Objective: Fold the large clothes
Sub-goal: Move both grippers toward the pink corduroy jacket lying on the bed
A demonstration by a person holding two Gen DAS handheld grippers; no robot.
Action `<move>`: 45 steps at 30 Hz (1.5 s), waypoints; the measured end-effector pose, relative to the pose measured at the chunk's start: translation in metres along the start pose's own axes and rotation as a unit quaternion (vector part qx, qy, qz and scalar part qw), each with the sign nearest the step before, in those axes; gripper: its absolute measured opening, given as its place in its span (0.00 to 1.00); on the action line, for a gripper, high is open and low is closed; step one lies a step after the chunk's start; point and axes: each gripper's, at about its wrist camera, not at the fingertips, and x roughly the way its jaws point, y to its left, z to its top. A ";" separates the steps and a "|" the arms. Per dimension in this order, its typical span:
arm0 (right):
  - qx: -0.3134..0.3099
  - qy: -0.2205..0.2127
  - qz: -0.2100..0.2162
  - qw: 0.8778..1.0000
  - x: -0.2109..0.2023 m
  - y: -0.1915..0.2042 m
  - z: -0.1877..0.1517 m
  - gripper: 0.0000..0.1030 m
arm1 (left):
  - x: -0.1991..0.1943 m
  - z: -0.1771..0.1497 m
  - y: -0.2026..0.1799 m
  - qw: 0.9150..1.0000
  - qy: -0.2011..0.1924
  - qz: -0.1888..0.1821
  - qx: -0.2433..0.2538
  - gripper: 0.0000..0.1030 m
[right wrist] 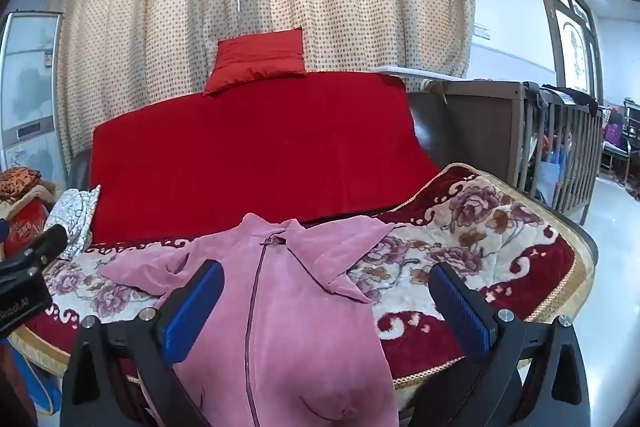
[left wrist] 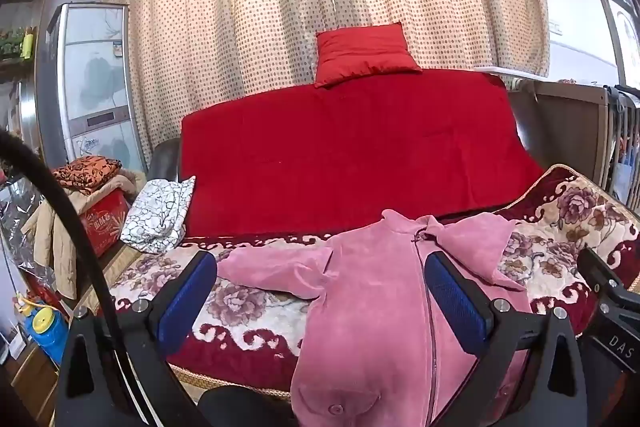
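Observation:
A pink velvet zip-up garment [left wrist: 372, 291] lies face up on the floral sofa cover [left wrist: 248, 303], collar toward the backrest, lower part hanging over the front edge. One sleeve spreads left, the other is folded across at the right. My left gripper [left wrist: 320, 291] hovers in front of it, open wide, nothing between its blue pads [left wrist: 188, 295]. In the right wrist view the same garment [right wrist: 288, 299] fills the middle. My right gripper [right wrist: 326, 297] is also open, clear of the cloth, and the floral cover [right wrist: 500, 227] stretches right. The left gripper's body [right wrist: 28, 279] shows at the left edge.
A red blanket [left wrist: 352, 155] drapes the sofa back with a red cushion [left wrist: 362, 53] on top. A white patterned cloth [left wrist: 160, 213] lies at the sofa's left end beside a red box [left wrist: 102, 223] piled with clothes. A wooden crib [right wrist: 532, 139] stands to the right.

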 end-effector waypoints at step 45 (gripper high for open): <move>-0.038 0.006 -0.012 0.999 0.001 0.018 0.004 1.00 | 0.001 -0.012 -0.006 1.000 0.016 -0.026 0.002 1.00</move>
